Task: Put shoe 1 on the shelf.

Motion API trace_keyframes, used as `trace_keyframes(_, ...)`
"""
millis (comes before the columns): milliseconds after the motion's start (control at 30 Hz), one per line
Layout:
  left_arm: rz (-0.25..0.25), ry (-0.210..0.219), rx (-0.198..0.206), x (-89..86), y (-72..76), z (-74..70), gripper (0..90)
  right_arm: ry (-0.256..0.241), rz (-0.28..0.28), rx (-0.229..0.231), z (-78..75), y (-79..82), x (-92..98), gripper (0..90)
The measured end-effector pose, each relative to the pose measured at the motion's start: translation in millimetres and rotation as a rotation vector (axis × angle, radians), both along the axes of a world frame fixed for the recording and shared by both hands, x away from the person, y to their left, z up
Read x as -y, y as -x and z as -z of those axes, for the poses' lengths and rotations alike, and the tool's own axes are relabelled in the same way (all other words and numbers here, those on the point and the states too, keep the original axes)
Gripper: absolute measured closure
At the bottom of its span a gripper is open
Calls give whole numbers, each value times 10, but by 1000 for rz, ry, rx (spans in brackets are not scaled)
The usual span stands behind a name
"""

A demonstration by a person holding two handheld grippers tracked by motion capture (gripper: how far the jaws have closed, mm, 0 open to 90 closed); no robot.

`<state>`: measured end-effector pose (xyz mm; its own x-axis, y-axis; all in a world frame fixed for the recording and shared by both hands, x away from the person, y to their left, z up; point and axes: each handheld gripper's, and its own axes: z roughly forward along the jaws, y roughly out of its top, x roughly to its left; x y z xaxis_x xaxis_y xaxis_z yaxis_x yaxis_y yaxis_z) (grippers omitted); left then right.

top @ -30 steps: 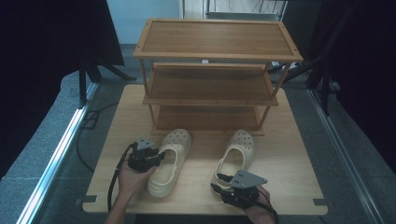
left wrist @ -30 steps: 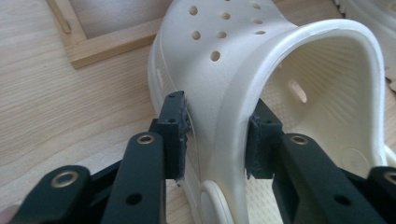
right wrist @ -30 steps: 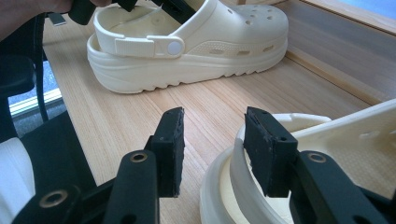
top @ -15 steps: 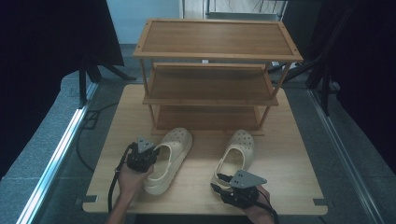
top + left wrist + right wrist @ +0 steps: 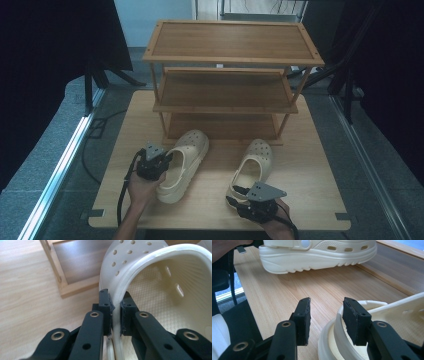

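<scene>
1. Clogs, a cream pair, sit on the worktop (image 5: 310, 165) in front of the wooden shoe rack (image 5: 232, 75); the left clog (image 5: 182, 165) lies toward my left, the right clog (image 5: 252, 167) toward my right, well apart from each other
2. My left tool (image 5: 115, 312) is clamped on the left clog's side wall, one jaw outside and one inside the rim; in the right gripper view its heel looks raised a little off the wood, though I can't be sure
3. My right tool (image 5: 325, 320) stands apart, jaws straddling the heel rim of the right clog without pressing on it, so that grasp is not made yet
4. I judge the job barely begun: one shoe gripped, the other about to be, and all three shelves of the rack are bare, so both placements are left
5. No brand, label or writing is readable on clogs, rack or worktop
</scene>
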<state>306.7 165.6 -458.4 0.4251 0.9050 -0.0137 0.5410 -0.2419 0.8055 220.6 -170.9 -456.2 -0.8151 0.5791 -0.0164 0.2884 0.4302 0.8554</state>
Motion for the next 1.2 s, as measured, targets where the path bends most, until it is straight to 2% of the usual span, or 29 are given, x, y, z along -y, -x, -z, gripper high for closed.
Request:
trace_keyframes(100, 10, 14, -8, 78, -105, -10, 828, 1, -4, -1, 6, 1, -3, 573)
trace_keyframes(200, 11, 5, -7, 122, -162, -13, 827, 6, -5, -4, 9, 1, -6, 572)
trace_keyframes(233, 6, -1, -8, 159, -226, -18, 827, 5, -7, -5, 15, -3, -8, 572)
trace_keyframes(367, -3, 5, -7, 210, -329, -18, 828, 4, -7, -6, 16, -5, -8, 572)
trace_keyframes(667, -47, -38, 17, 454, -691, 0, 825, 4, -8, -6, 15, -4, -8, 571)
trace_keyframes(867, -43, -54, 26, 577, -818, -4, 824, -5, -9, -6, 4, -8, 6, 571)
trace_keyframes(1100, -70, -78, 44, 708, -976, 9, 821, -11, -7, -1, -10, -7, 21, 571)
trace_keyframes(1200, -85, -74, 47, 761, -1019, 42, 814, -10, -10, -3, -9, -9, 20, 571)
